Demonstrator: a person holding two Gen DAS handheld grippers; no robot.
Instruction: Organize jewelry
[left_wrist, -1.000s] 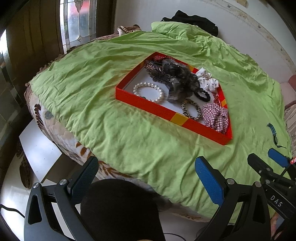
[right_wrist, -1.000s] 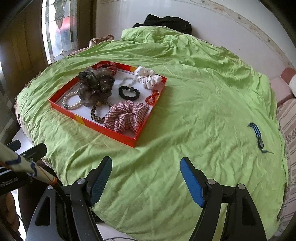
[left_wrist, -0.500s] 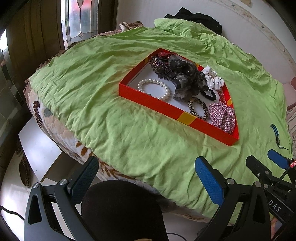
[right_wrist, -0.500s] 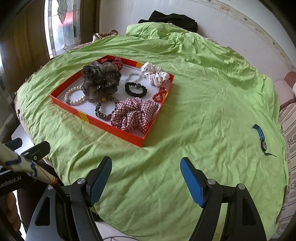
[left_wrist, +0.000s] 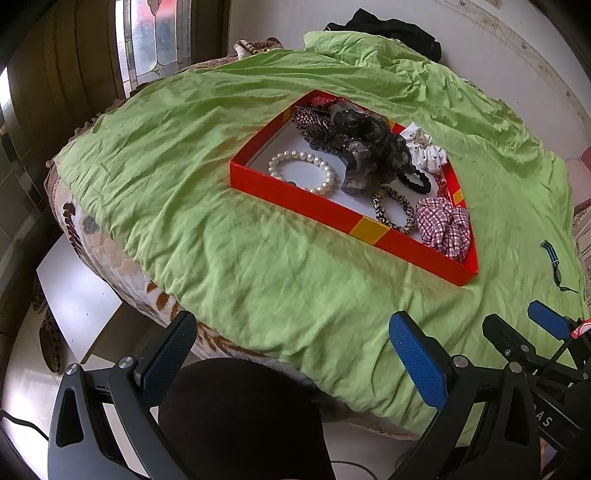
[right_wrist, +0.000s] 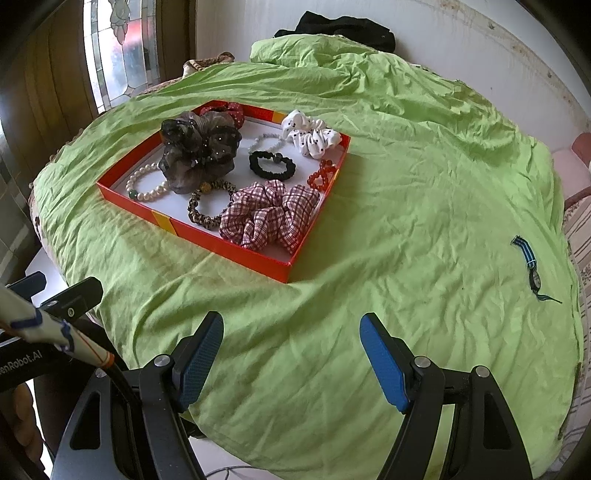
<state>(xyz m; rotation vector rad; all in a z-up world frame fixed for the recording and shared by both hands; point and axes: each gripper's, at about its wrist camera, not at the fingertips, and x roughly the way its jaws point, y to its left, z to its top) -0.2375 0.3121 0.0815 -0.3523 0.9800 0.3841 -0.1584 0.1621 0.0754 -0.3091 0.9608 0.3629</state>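
A red tray (left_wrist: 325, 210) (right_wrist: 229, 243) lies on the green sheet and holds a pearl bracelet (left_wrist: 302, 173) (right_wrist: 147, 186), a dark sheer scrunchie (left_wrist: 373, 147) (right_wrist: 199, 151), a plaid scrunchie (left_wrist: 445, 229) (right_wrist: 271, 216), a white dotted scrunchie (right_wrist: 310, 136), a black hair tie (right_wrist: 272, 165), a leopard band (right_wrist: 207, 210) and a red bead piece (right_wrist: 323, 177). A blue striped watch (right_wrist: 530, 266) (left_wrist: 552, 258) lies alone on the sheet, right of the tray. My left gripper (left_wrist: 291, 354) is open and empty near the bed's edge. My right gripper (right_wrist: 291, 354) is open and empty over the sheet.
The green sheet (right_wrist: 406, 184) covers a bed beside a white wall. A black garment (right_wrist: 343, 26) lies at the far end. A stained-glass window (left_wrist: 155, 37) is at the left. A floral quilt edge (left_wrist: 122, 266) and floor lie below the left gripper.
Both grippers have moved closer to the bed, so the tray looks nearer and larger. Both stay open and empty. Nothing on the sheet has moved.
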